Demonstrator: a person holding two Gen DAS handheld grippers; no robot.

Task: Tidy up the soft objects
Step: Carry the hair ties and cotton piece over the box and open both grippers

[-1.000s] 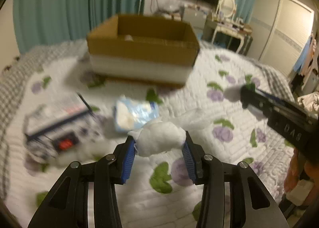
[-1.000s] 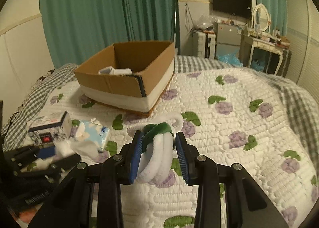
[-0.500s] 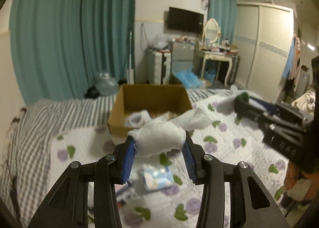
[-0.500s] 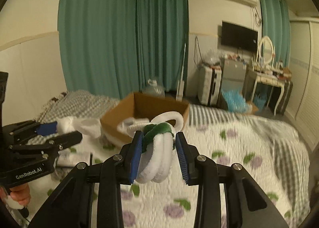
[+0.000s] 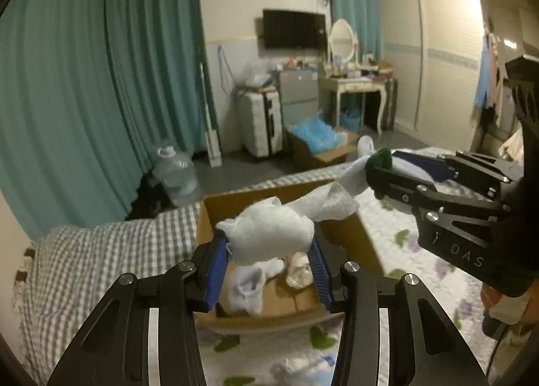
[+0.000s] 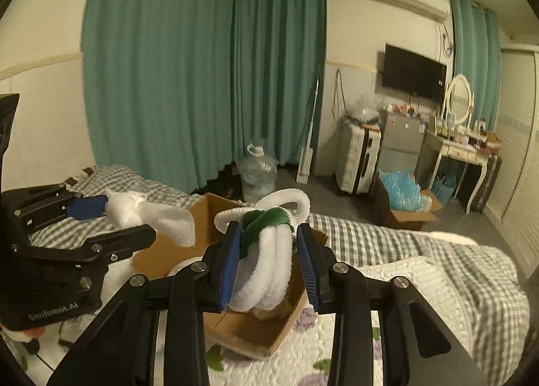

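My left gripper point(image 5: 267, 264) is shut on a white sock bundle point(image 5: 269, 234) and holds it above the open cardboard box point(image 5: 350, 237). Two pale socks point(image 5: 249, 285) lie on the box floor. My right gripper point(image 6: 269, 268) is shut on a white-and-green fuzzy coil point(image 6: 266, 268), also above the box point(image 6: 168, 251). The right gripper shows in the left wrist view point(image 5: 404, 170), to the right of the box. The left gripper shows in the right wrist view point(image 6: 111, 217) at the left, with its white bundle point(image 6: 128, 207).
The box stands on a bed with a floral quilt point(image 5: 404, 251) and a checked blanket point(image 5: 101, 251). A blue-and-white packet point(image 5: 303, 365) lies on the quilt near me. Teal curtains point(image 6: 202, 65), a water jug point(image 6: 257, 177) and a suitcase point(image 6: 357, 156) lie beyond.
Both grippers have risen from the quilt and moved forward over the box, each still holding its soft object. The box interior now lies below them.
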